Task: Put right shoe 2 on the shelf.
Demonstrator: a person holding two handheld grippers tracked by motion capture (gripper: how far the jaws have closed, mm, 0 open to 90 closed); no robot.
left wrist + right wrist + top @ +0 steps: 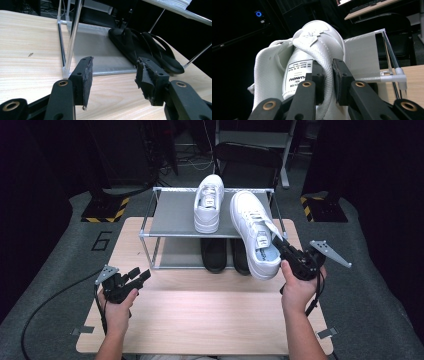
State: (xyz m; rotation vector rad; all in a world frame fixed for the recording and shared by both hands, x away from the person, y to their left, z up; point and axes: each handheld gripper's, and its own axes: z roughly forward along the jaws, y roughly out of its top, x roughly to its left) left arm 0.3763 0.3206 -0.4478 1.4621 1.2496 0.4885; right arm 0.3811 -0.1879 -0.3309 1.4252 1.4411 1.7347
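My right gripper [281, 247] is clamped on the collar of the shoe [255, 240], which hangs half over the rack [172, 220] top edge beside its mate [209, 202]. Left gripper [139, 276] rests agape, empty. Risk, as I judge: a narrow padded pinch may slip, dropping the shoe onto the sandals [147, 50] below
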